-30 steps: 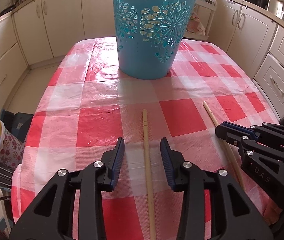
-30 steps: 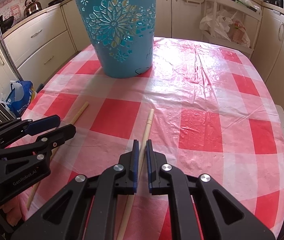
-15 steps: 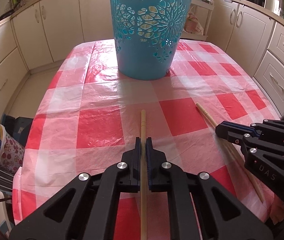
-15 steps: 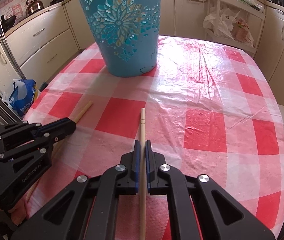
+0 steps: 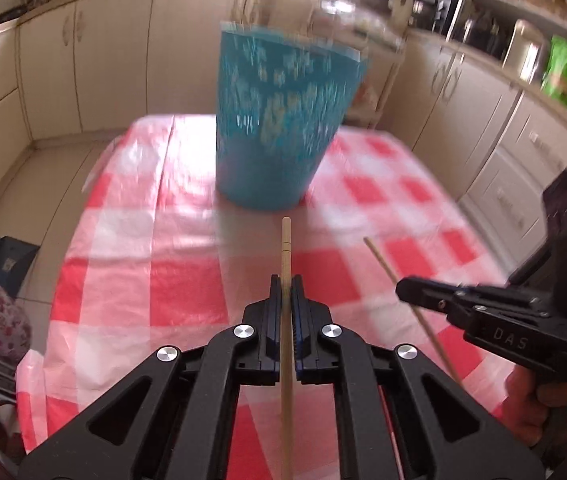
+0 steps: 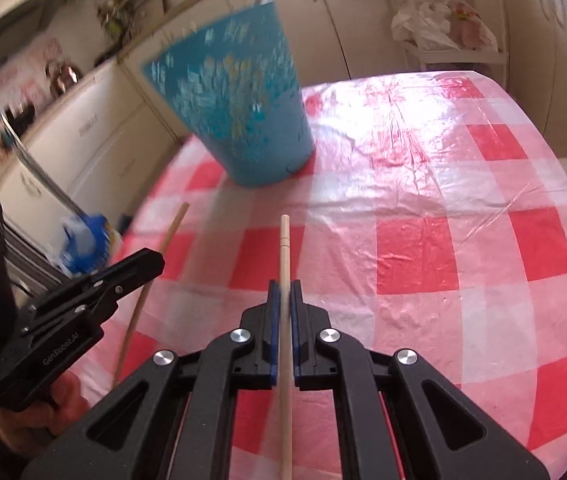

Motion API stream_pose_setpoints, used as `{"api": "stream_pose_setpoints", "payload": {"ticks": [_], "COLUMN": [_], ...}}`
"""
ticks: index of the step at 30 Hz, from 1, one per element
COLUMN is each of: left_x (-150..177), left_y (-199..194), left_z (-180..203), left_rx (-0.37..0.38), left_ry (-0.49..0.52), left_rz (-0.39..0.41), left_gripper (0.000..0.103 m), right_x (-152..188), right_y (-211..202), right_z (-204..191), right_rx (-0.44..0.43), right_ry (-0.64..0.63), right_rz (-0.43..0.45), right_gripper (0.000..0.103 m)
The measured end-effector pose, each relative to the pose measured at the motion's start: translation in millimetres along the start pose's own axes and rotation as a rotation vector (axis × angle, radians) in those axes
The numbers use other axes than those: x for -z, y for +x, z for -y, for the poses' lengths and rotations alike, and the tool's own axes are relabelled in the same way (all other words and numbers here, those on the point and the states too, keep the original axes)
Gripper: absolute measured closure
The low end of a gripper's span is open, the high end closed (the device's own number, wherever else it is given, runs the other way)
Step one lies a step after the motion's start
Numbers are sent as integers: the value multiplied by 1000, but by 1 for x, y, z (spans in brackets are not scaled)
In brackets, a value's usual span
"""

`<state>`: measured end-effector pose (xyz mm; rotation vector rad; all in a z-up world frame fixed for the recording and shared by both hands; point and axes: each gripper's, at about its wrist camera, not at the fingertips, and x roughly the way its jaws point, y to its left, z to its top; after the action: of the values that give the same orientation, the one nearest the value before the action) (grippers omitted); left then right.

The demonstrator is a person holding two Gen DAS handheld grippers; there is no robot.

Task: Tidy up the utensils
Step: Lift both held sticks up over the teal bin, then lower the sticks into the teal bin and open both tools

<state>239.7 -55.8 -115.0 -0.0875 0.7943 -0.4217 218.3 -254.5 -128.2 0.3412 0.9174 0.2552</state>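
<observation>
**Home kitchen, table in middle**

Domestic kitchen, judging by fittings. Cream cabinets [image 5: 95,68] w/ drawers and doors running along back and both sides of frame, worktop above. Kettle [image 6: 61,76] on counter, upper left of right wrist view. Metal pots and green packet [image 5: 565,74] on counter, upper right of left wrist view. Wire rack w/ plastic bags [image 6: 439,26] at top right. Table [image 6: 463,184] under red-and-white checked plastic cloth, centre of both views. Rest of counter clutter too blurred to tell.
</observation>
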Motion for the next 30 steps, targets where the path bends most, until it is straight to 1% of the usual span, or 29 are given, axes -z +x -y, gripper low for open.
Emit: {"api": "stream_pose_setpoints", "payload": {"ticks": [2, 6, 10, 14, 19, 25, 30], "left_x": [-10, -28, -52, -81, -119, -167, -201], "left_y": [-16, -42, -64, -78, -76, -59, -41], "left_z": [-4, -10, -7, -1, 6, 5, -2], "left_rx": [26, 71, 102, 118, 128, 142, 142], "left_ry": [-21, -57, -61, -37, -9, -40, -83], "left_rz": [73, 193, 301, 391, 470, 549, 620], "left_gripper": [98, 98, 98, 98, 98, 98, 98], "right_x": [-8, -24, -45, -76, -119, -173, -211], "right_y": [-15, -44, -65, -84, -89, -79, -65], "right_z": [0, -12, -27, -43, -59, -62, -72], "right_rx": [-48, -121, -161, -159, -149, -117, -79], "right_ry": [37, 53, 54, 31, 29, 58, 35], "right_rz": [53, 166, 274, 412, 564, 687, 772], "right_gripper": [97, 97, 97, 97, 97, 97, 97]}}
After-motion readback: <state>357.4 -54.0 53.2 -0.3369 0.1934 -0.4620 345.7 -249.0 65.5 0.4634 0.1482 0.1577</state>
